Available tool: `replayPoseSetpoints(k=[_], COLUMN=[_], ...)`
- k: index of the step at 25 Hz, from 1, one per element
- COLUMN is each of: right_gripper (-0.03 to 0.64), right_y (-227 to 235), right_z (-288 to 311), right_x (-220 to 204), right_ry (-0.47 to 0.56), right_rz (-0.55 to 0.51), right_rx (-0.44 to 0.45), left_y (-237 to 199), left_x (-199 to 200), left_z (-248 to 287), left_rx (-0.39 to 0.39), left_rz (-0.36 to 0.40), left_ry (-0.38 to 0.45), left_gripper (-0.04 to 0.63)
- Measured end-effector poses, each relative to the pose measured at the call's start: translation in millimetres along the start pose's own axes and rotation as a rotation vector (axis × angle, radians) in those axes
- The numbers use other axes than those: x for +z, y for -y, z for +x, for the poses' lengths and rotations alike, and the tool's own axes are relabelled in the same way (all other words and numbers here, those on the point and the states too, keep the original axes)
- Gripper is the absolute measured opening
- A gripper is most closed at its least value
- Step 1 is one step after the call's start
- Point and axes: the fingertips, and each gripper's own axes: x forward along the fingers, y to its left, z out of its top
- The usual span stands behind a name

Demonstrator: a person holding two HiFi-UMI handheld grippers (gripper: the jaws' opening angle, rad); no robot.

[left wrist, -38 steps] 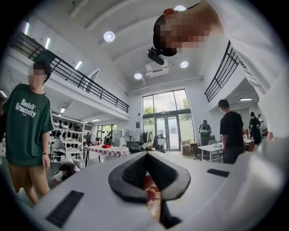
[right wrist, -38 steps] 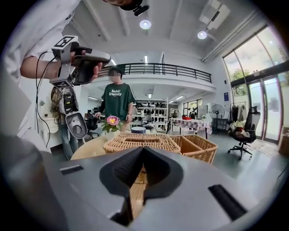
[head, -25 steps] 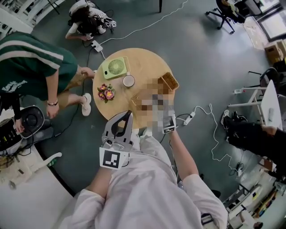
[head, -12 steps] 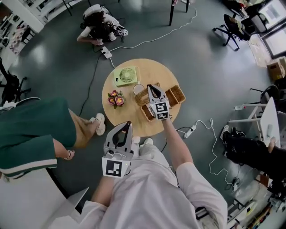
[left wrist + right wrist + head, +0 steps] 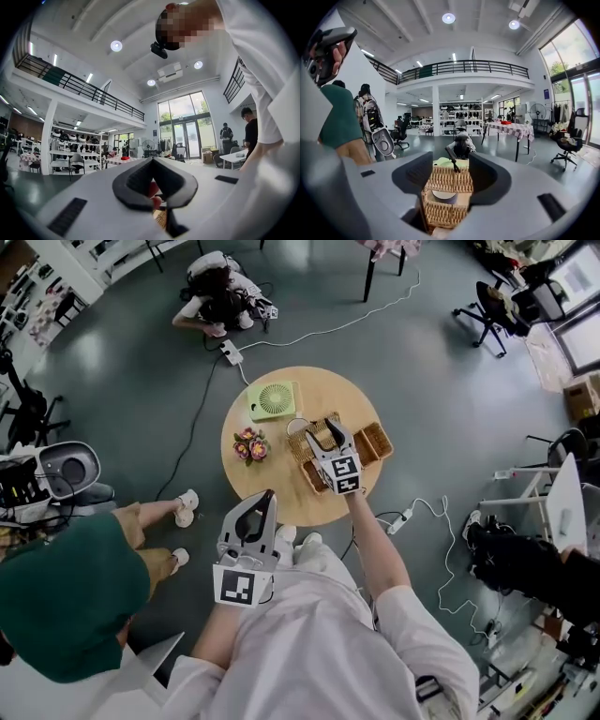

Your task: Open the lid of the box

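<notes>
The right gripper [image 5: 336,427] is hovering over the round table [image 5: 272,491], its jaws spreading apart and released. In the right gripper view woven wicker is showing between them, but the pads are not pressing on it.

The wicker box [image 5: 371,440] is sitting directly under and just ahead of these jaws. Its long axis is running slantwise across the line they are pointing along, from near-left to far-right. Its lid [image 5: 313,436] is lying swung open on the far-left side, just beside the left jaw tip.

A green fan [image 5: 272,399] is standing well beyond the jaws.

The left gripper [image 5: 265,495] is hanging off the table, near the person's body, with its jaws clenched tip to tip on nothing.
</notes>
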Motion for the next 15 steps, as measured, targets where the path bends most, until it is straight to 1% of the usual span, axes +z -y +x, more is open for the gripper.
replayPoseSetpoints(k=[1,3,4,5,8,11,15], right_gripper=[0.221,0.220,0.075,-0.002,-0.003,-0.002,-0.002], right_y=[-0.3,3.6,6.1,7.0,2.5,-6.6,-23.3], right_z=[-4.9,-19.5,-28.9,-39.3,-78.0,-123.9,-179.1], right_x=[6.8,19.5,25.0,31.3,55.7,76.4,86.8], right_ry=[0.010,0.017,0.016,0.023,0.083,0.131,0.172], right_rz=[0.004,0.001,-0.005,-0.007,0.002,-0.029,-0.040], right_rx=[-0.008,-0.058,-0.091,-0.112,-0.139,-0.178,-0.214], left_y=[0.4,2.3,3.5,4.8,10.7,19.4,31.3], left_x=[1.8,5.7,6.9,7.5,7.8,10.2,7.7], left_z=[0.6,0.7,-0.4,-2.0,-7.8,-16.1,-35.9], left_rx=[-0.004,-0.011,-0.013,-0.016,-0.021,-0.019,0.005], left_rz=[-0.001,-0.005,-0.006,-0.007,-0.015,-0.019,-0.012], left_ry=[-0.002,-0.004,-0.006,-0.007,-0.007,-0.007,-0.027], left_gripper=[-0.005,-0.005,-0.005,-0.005,-0.005,-0.005,-0.005])
